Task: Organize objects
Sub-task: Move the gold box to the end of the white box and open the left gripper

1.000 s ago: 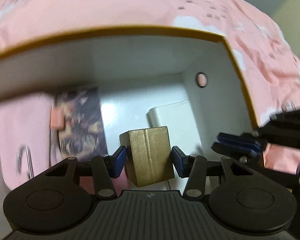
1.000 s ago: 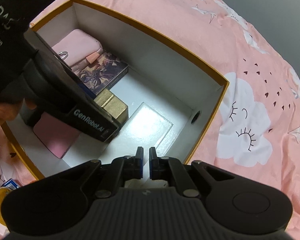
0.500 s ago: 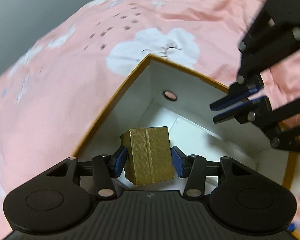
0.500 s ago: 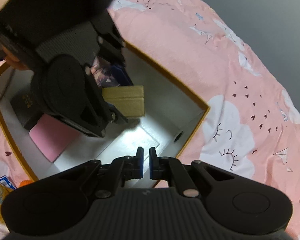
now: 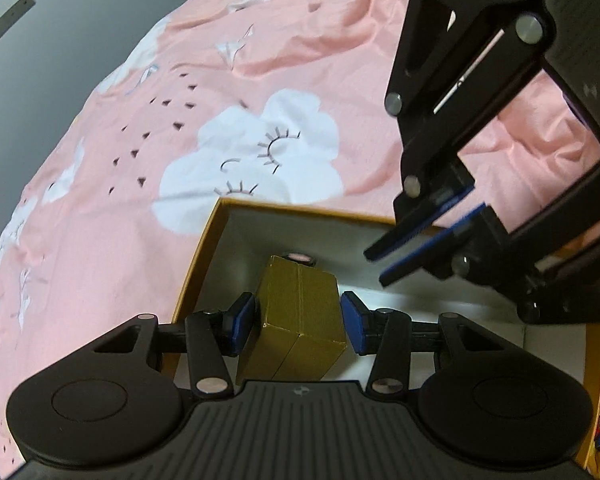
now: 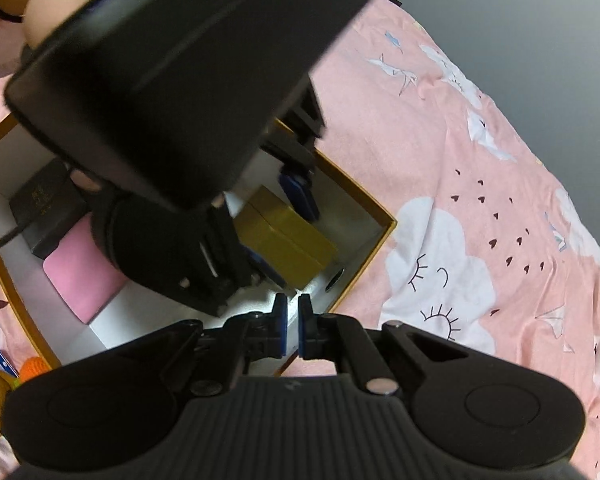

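A gold box [image 5: 300, 320] sits between the blue pads of my left gripper [image 5: 298, 324], down in a corner of the white storage box with an orange rim [image 5: 204, 248]. A slight gap shows at each pad. In the right wrist view the gold box [image 6: 284, 240] lies against the storage box's corner [image 6: 380, 236], with my left gripper's blue pads on either side. My right gripper [image 6: 293, 326] is nearly closed and empty, hovering over the box's near rim; it also shows in the left wrist view [image 5: 424, 240].
Inside the storage box lie a pink pad [image 6: 80, 280] and a dark box with gold print [image 6: 44, 200]. The box rests on a pink bedsheet with white clouds [image 6: 480, 240]. An orange and yellow item [image 6: 4, 384] lies outside the box at left.
My left gripper swung the gold box toward the corner of the storage box and lowered it there; its pads have loosened. My right gripper stayed nearly closed and shifted slightly.
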{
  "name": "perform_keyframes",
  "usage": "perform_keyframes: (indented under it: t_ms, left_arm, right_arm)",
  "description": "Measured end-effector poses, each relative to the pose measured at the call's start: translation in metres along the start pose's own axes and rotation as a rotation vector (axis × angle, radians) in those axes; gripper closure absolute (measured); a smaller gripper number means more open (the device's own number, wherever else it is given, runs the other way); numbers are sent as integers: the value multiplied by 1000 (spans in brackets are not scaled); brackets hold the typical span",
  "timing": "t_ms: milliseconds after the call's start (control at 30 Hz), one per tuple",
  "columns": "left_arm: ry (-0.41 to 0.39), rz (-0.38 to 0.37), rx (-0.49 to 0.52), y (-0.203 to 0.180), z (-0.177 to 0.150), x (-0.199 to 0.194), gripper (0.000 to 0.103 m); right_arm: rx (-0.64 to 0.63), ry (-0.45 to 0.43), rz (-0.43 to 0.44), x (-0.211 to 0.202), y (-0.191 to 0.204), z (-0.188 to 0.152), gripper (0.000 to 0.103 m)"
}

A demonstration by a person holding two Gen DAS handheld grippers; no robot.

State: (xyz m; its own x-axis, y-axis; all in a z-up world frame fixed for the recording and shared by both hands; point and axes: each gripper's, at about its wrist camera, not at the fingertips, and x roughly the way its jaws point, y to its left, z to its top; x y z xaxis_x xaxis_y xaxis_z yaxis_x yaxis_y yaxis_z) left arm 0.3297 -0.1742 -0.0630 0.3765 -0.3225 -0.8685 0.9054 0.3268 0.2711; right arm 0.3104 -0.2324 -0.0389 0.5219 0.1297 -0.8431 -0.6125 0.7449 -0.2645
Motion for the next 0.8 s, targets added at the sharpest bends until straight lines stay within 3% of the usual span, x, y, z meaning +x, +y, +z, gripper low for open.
perform_keyframes:
  t_ms: [267, 367, 400, 533, 633, 800]
  left_arm:
    - [1, 28, -5, -1, 4, 11, 50]
    - [2, 30, -25, 2, 0, 6, 44]
    - [6, 31, -46, 5, -1, 4, 39]
    - [15, 48, -166, 17, -12, -7, 38]
    - [34, 26, -302, 26, -23, -10, 38]
    - [76, 58, -520, 37, -36, -14, 38]
  right_arm:
    - [6, 16, -12, 4, -3, 4, 100]
    - [11, 20, -10, 6, -3, 5, 100]
    - [9, 20, -11, 5, -2, 5, 100]
    - [7, 18, -14, 5, -3, 5, 100]
    - [11, 16, -16, 4, -3, 5, 100]
    - [9, 21, -21, 5, -2, 5, 100]
